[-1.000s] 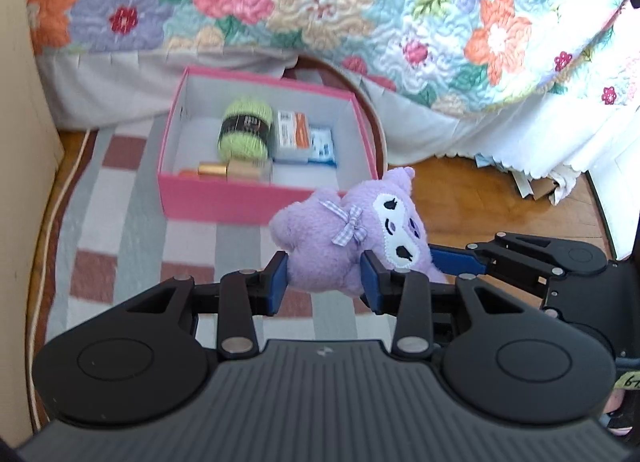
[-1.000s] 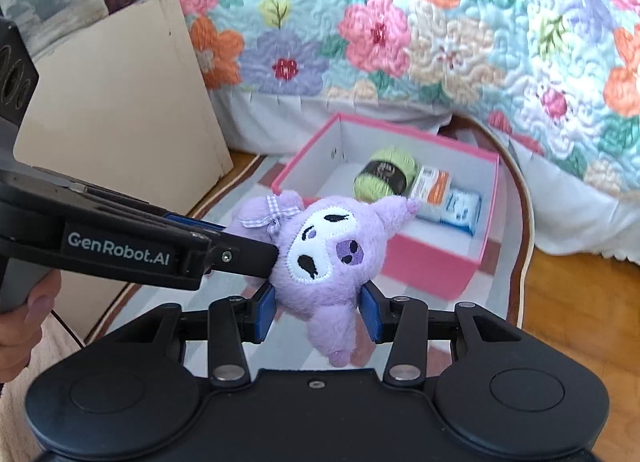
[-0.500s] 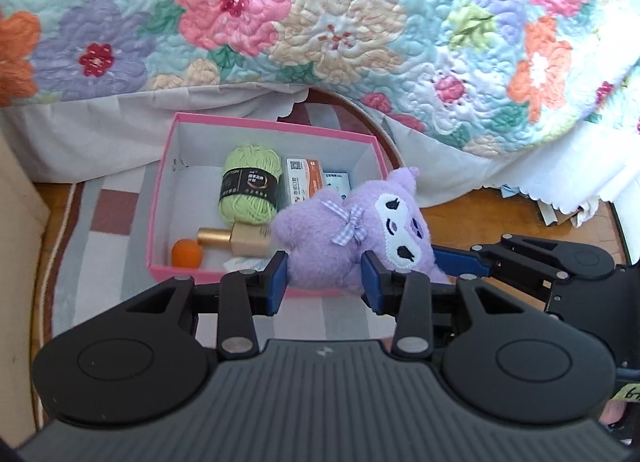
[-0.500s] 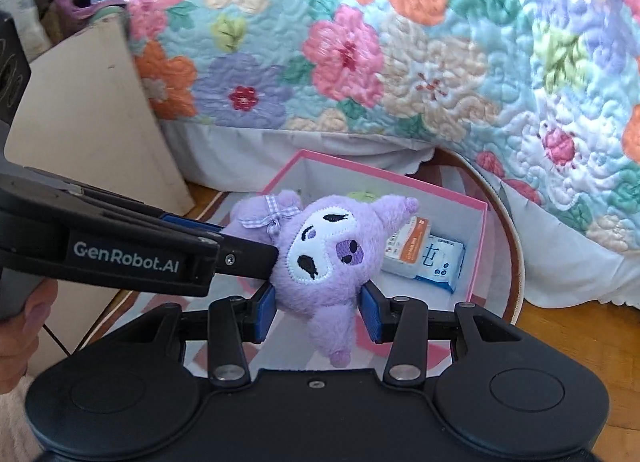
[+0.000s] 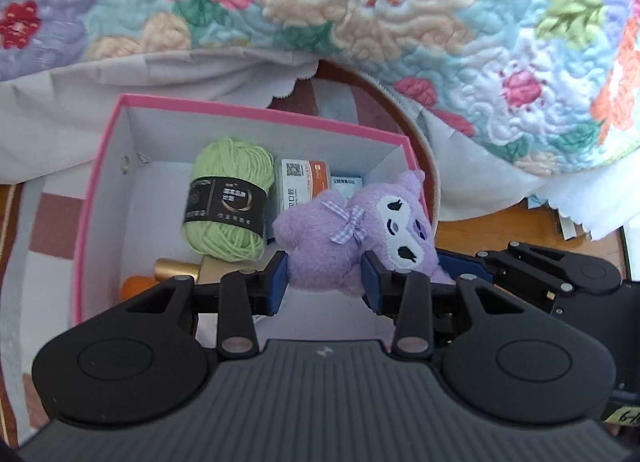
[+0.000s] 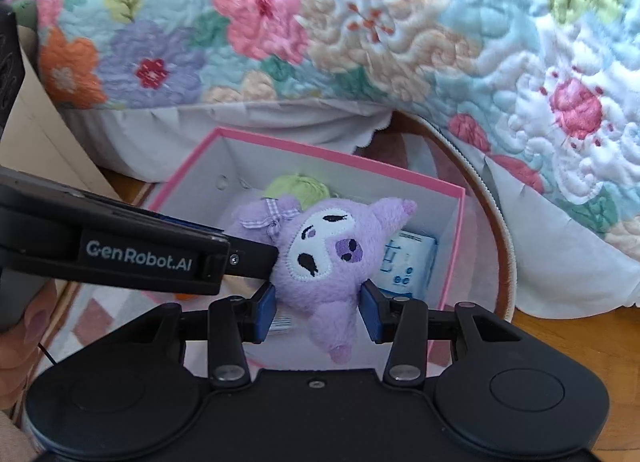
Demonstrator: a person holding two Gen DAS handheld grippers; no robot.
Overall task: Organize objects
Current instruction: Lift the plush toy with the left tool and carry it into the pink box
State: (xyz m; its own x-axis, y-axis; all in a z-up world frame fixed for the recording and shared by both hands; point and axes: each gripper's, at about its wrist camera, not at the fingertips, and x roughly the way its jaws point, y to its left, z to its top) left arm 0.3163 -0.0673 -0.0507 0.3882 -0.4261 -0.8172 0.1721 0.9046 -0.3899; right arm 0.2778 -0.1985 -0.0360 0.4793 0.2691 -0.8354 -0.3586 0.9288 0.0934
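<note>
Your left gripper (image 5: 324, 282) and right gripper (image 6: 318, 308) both pinching the purple plush toy (image 5: 352, 234), toy held over the open pink box (image 5: 256, 118), green yarn ball (image 5: 228, 206) and small packets (image 5: 304, 182) lying inside, floral quilt (image 6: 360, 30) behind

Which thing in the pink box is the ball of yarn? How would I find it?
Below the flowery quilt, a pink box sits on the rug. Inside, left of the small packets and the purple plush toy held over the box, lies the yarn. It is the only light green, stringy thing, with a black paper band around it.
</note>
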